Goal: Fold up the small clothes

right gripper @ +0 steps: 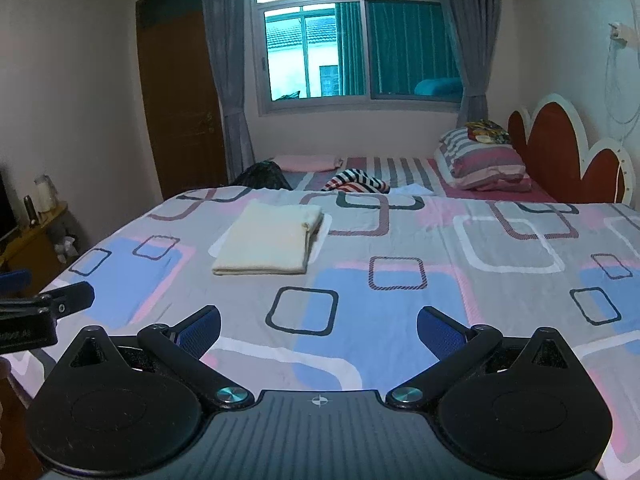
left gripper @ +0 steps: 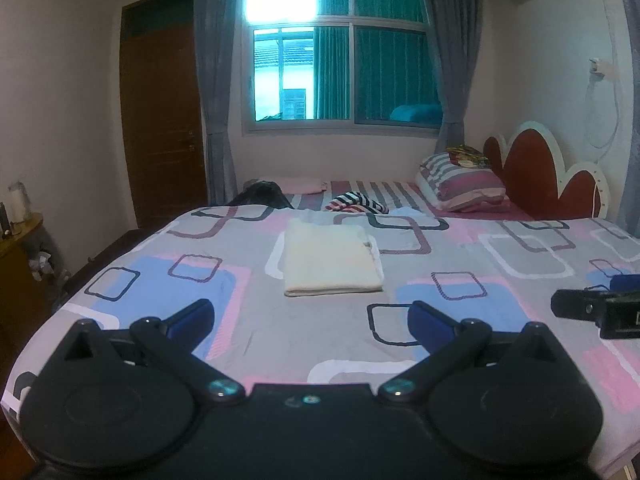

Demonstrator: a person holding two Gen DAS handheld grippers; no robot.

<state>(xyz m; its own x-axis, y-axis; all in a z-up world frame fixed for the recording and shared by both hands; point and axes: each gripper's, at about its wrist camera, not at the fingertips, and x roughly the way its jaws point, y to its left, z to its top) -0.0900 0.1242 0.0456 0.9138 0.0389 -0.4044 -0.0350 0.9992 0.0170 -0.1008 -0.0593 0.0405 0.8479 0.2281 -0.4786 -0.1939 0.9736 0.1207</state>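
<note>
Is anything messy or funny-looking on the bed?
The cream garment lies neatly folded on the patterned bedspread, nothing wrong there. Behind it, a striped piece of clothing sits crumpled in a heap, and a dark bundle is bunched up near the far edge. Both look unfolded. Nothing looks spilled or broken.

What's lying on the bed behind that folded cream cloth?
Behind the folded cream cloth lie a striped garment, a dark garment and a pink folded cloth. The bedspread's far edge hides their lower parts.
</note>
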